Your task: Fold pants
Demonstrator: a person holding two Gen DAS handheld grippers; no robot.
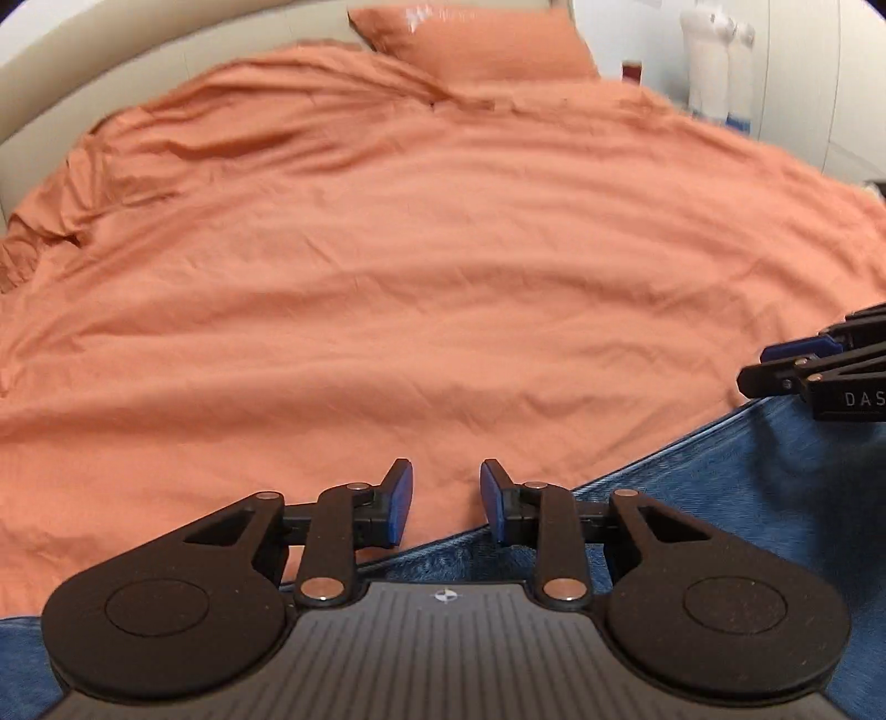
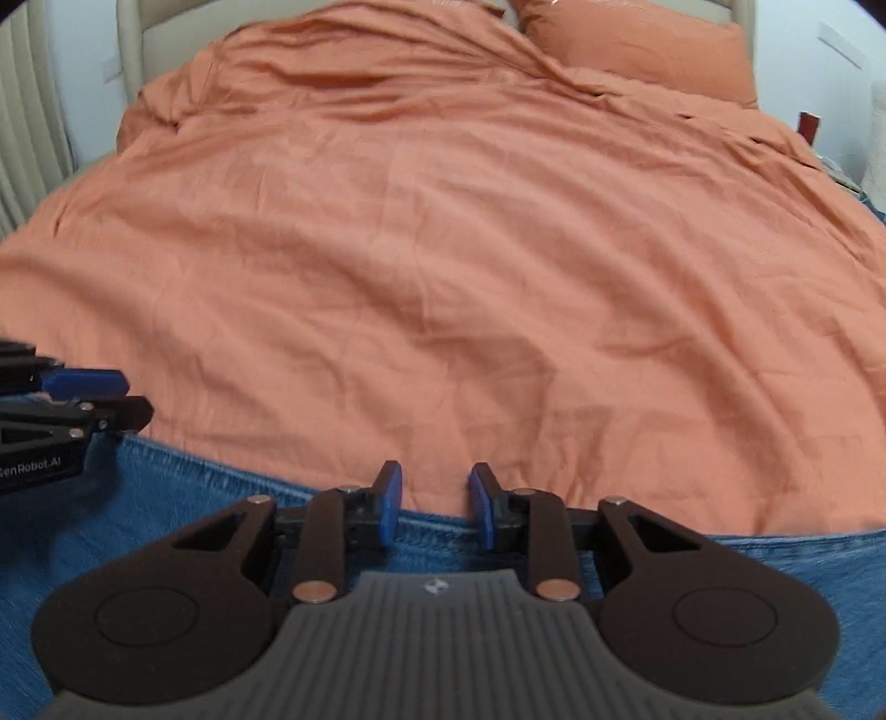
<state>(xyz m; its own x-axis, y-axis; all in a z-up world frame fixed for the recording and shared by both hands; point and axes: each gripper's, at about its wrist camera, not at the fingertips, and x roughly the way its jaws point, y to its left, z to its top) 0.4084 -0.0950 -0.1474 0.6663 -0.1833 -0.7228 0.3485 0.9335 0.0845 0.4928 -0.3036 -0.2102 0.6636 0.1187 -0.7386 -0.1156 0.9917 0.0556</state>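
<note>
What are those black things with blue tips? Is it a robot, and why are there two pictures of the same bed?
No robot here. A person holds one grabbing tool in each hand, and each tool carries a camera looking along its jaws. One picture comes from the left gripper, the other from the right gripper. Each camera also catches the other tool at the edge of its picture. Below them lie blue jeans on a bed with an orange cover and an orange pillow. Both sets of jaws are open with a gap between the blue pads, so nothing is held.
</note>
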